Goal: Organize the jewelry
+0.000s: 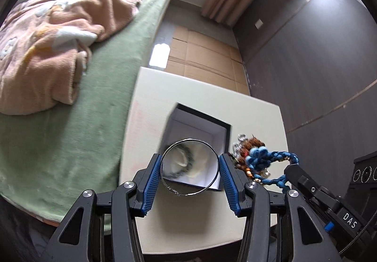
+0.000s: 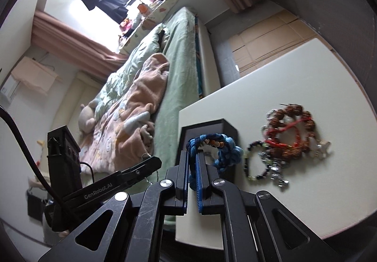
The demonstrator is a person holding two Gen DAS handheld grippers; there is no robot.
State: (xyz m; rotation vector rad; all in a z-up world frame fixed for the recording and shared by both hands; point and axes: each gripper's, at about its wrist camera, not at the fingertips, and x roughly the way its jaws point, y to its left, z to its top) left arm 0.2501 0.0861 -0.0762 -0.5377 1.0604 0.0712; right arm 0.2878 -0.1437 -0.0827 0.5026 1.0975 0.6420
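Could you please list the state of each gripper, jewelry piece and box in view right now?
left gripper: shut on the silver bangle, held above the box.
right gripper: shut on the blue braided bracelet, lifted off the table.
black box: open, lid off, jewelry inside.
jewelry pile: lying tangled on the white table.

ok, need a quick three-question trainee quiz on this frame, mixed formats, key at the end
1. True or false: the left tongs hold a silver bangle across its width.
2. Which item do the right tongs grip? A) red bead bracelet B) blue braided bracelet C) the box
3. Fill in: the pile of bracelets still on the white table lies beside the open ____.

Key: 1 true; 2 B; 3 box.
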